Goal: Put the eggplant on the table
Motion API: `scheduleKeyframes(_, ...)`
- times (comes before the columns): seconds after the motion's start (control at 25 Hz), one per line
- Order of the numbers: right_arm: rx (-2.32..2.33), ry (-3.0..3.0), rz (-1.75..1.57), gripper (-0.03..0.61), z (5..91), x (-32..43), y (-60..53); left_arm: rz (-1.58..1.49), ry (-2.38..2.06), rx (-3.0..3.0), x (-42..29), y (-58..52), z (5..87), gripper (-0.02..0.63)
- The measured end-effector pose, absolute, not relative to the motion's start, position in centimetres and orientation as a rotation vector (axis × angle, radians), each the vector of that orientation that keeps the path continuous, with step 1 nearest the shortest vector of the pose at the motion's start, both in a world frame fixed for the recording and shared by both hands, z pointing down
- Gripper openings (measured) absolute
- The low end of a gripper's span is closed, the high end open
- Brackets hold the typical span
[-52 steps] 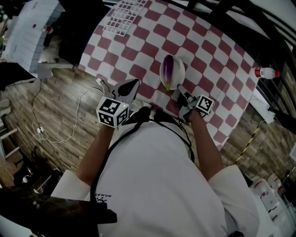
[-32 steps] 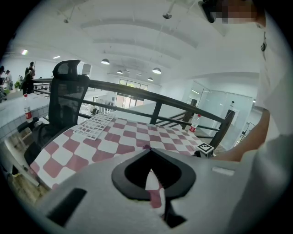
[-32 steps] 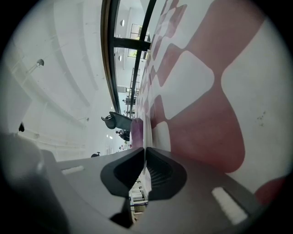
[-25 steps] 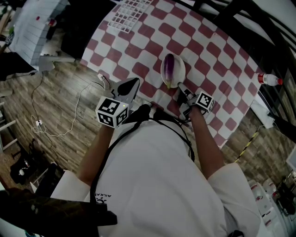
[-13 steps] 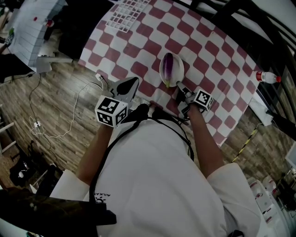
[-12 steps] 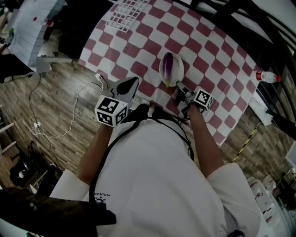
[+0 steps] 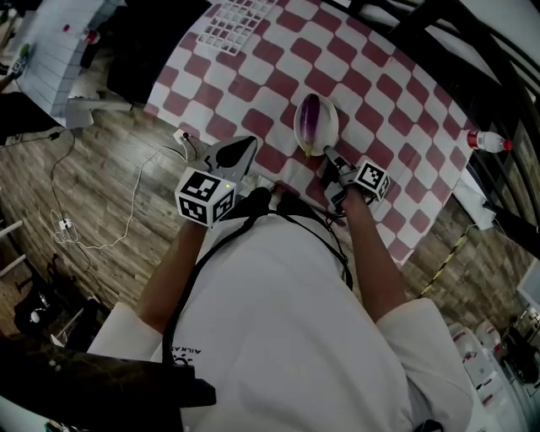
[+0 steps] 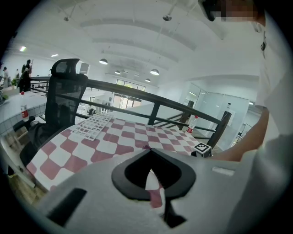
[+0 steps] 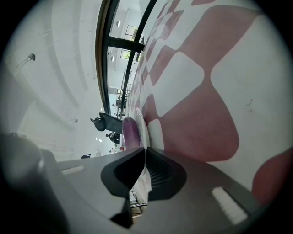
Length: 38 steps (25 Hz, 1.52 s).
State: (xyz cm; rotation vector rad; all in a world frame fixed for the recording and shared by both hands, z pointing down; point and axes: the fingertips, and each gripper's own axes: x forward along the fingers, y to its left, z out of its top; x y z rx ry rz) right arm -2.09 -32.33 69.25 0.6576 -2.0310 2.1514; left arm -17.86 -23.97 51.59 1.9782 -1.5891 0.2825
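A purple eggplant [image 7: 311,121] lies in a white plate [image 7: 332,126] on the red-and-white checkered table [image 7: 388,110]. My right gripper [image 7: 328,157] is at the plate's near rim, shut on it. In the right gripper view the plate's thin rim [image 9: 143,128] runs into the closed tips of the right gripper [image 9: 144,149], with the eggplant [image 9: 129,131] just beyond. My left gripper [image 7: 243,145] hovers over the table's near-left edge, well left of the plate. The left gripper [image 8: 147,149] is shut with nothing between its tips.
A white wire rack [image 7: 232,21] lies at the table's far left corner. A plastic bottle [image 7: 483,139] stands off the right side. A black railing [image 8: 137,93] and an office chair [image 8: 64,98] border the far side. Cables [image 7: 126,211] trail on the wooden floor to the left.
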Motion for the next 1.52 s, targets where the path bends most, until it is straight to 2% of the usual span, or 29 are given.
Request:
scheduleKeyframes(0.72,0.866,-1.918,2.085,0.032,70.4,-2.1,-32.1,0.269,-1.557,2.019,-18.8,-23.2,51.5,0.006)
scheduleKeyframes(0.88,0.874,-1.955,2.089,0.122,69.7,-2.5,-32.3,0.268,-1.544,2.037,-18.8,-23.1,51.2,0.006)
scheduleKeyframes(1.0,0.894,-1.954,2.094,0.141,69.5,-2.1,-32.1,0.261,-1.529,2.049,-18.5,-23.2,51.0,0.006)
scheduleKeyframes(1.32,0.936,-2.063,2.081,0.123,67.0,-0.2,-31.9,0.258,-1.477,2.134,-16.7,-24.4,49.9,0.006)
scheduleKeyframes(1.52,0.940,-2.182,2.068,0.054,64.0,0.9,-32.0,0.255,-1.428,2.201,-15.3,-25.6,49.1,0.006)
